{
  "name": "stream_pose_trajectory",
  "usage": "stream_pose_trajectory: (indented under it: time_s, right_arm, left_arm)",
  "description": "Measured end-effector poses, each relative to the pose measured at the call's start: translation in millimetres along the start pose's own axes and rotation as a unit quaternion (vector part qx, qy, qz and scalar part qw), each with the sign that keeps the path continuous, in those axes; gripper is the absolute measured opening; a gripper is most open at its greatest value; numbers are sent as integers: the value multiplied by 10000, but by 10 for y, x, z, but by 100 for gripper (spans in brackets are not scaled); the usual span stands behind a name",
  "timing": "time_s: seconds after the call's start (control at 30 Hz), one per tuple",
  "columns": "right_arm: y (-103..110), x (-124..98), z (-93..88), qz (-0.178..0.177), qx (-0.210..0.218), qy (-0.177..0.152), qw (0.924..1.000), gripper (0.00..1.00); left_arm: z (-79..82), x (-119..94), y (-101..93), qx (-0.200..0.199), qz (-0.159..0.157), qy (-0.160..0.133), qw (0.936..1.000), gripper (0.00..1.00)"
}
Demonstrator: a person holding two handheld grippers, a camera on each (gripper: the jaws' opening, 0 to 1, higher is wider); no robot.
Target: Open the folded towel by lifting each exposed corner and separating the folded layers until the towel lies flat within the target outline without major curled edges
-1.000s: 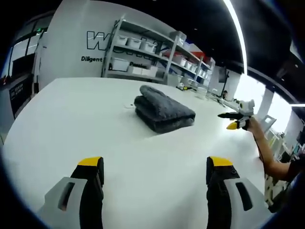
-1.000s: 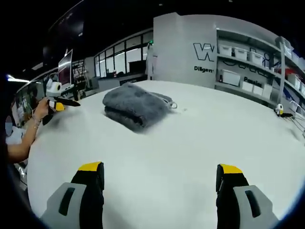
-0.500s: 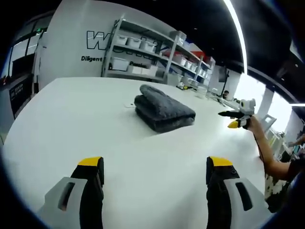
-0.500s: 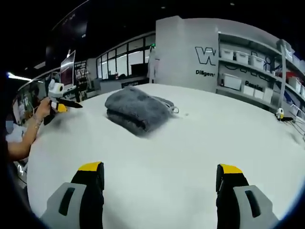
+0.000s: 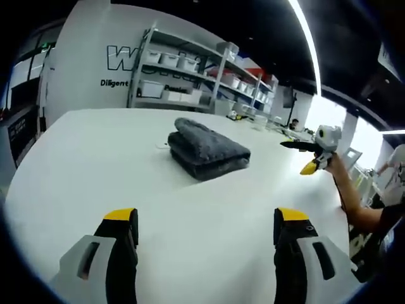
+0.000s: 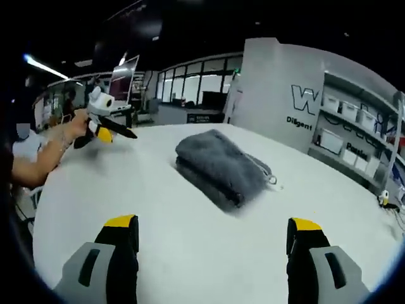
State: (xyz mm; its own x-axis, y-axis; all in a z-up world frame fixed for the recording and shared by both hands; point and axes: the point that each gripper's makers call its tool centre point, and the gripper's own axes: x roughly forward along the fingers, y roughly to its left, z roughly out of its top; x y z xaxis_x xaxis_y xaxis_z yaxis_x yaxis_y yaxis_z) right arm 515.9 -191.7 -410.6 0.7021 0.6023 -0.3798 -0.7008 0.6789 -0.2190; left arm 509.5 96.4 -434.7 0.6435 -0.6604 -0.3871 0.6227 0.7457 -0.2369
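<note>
A dark grey towel [image 5: 205, 149] lies folded in a thick stack on the white table [image 5: 76, 164], a small tag sticking out at one side. My left gripper [image 5: 206, 218] is open, well short of the towel, with nothing between its yellow-tipped jaws. In this view my right gripper [image 5: 302, 156] hovers open beyond the towel's right side, held by a hand. In the right gripper view the towel [image 6: 221, 166] sits ahead, slightly right of centre. My right gripper [image 6: 212, 223] stands open and apart from it. My left gripper [image 6: 117, 133] is held above the table [image 6: 126, 190] at far left.
Shelves with white bins [image 5: 183, 69] stand behind the table against a lettered wall. A person's forearm [image 5: 354, 202] reaches in over the right edge. Glass-walled offices [image 6: 190, 95] and a monitor [image 6: 120, 79] lie beyond the far side. A small yellow-black object [image 6: 384, 199] sits at far right.
Both cameras have shifted, the right one swinging so the towel sits nearer and more to the right. The right gripper has risen a little in the left gripper view. The towel has not moved.
</note>
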Motion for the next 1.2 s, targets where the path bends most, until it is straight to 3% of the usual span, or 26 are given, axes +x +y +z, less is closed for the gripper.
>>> stream_pose_trajectory:
  time_s: [0.2,0.3,0.37,0.5,0.67,0.73,0.83,0.93,0.97,1.03,1.2]
  right_arm:
    - [-19,175,238,-519,-943,46,9942,77]
    - [27,288,314,-515,-1632,212,9850,67]
    - [44,354,384,-499,-1794,268,9821,59]
    - [177,481,566,-347,-2205,466,9737,58]
    - [253,634,794,-323,-2815,749,9561,52]
    - [275,719,837,-267,-2800,879,9556,51]
    - [319,871,796,-100,-2904,1099,9505,48]
    - [293,1062,670,-30,-3195,1402,9372,46]
    - [299,1138,618,-33,-3161,1413,9381,46]
    - [336,1205,523,73,-3356,1438,9309,45]
    - [293,1252,413,95,-3122,1472,9385,40]
  left_arm:
    - [-63,12,48,-37,50,78,10000,87]
    - [-93,22,70,-74,65,125,9999,87]
    - [-96,24,71,-69,61,129,9999,87]
    - [-117,6,25,-57,64,107,9999,87]
    - [-105,6,44,-47,70,113,9999,87]
    - [-106,8,46,-50,74,117,9999,87]
    - [-100,12,59,-58,58,121,9999,87]
    - [-92,8,80,-66,76,119,9999,87]
    - [-90,6,84,-65,82,119,9999,86]
    - [-81,1,85,-57,84,110,9999,86]
    - [-58,-6,87,-44,75,82,9999,86]
